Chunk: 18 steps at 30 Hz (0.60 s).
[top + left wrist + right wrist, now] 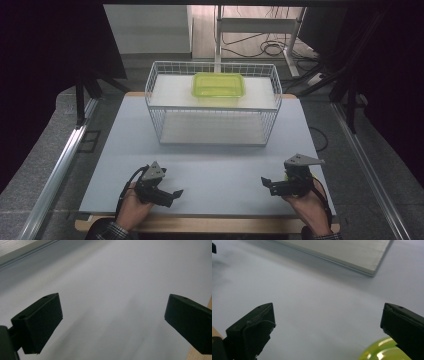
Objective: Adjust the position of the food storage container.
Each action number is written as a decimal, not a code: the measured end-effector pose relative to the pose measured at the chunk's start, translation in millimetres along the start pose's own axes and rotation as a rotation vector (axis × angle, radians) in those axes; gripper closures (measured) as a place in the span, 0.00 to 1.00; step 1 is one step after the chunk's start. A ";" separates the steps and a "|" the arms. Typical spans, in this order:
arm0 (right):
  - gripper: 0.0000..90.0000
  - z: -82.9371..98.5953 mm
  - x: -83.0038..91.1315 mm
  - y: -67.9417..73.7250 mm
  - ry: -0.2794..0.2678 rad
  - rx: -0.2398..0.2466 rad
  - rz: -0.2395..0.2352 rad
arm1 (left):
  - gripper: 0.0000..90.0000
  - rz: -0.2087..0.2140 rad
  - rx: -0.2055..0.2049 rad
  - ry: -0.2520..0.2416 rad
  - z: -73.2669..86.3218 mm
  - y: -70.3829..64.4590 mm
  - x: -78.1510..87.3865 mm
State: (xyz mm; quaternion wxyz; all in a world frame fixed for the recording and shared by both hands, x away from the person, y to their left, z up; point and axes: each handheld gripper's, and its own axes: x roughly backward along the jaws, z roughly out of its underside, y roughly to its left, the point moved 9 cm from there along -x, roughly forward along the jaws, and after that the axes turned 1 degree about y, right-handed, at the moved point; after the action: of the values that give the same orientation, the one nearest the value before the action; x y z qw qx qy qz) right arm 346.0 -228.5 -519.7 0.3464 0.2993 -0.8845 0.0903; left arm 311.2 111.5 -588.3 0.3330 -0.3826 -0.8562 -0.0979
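Two grippers rest low over the grey table top (210, 165), each in a hand. At about 7 o'clock, the left gripper (176, 193) has its jaws spread wide, nothing between them. At about 5 o'clock, the right gripper (266, 181) is likewise spread apart and empty; a yellow-green object (384, 351) lies just beside its jaw in the right gripper view. Toward 12 o'clock stands a white wire basket (212, 107) with a green lidded container (218, 85) on its upper shelf, well apart from both grippers.
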 end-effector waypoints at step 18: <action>0.94 19.2 46.9 -45.5 -0.011 -0.103 0.098 | 0.02 -0.008 -0.006 0.011 1.2 0.9 -0.5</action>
State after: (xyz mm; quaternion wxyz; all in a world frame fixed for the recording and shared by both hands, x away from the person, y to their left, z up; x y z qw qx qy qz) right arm 335.0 -294.1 -504.8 0.3517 0.2379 -0.9034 0.0599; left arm 311.5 112.3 -589.6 0.3361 -0.3797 -0.8557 -0.1037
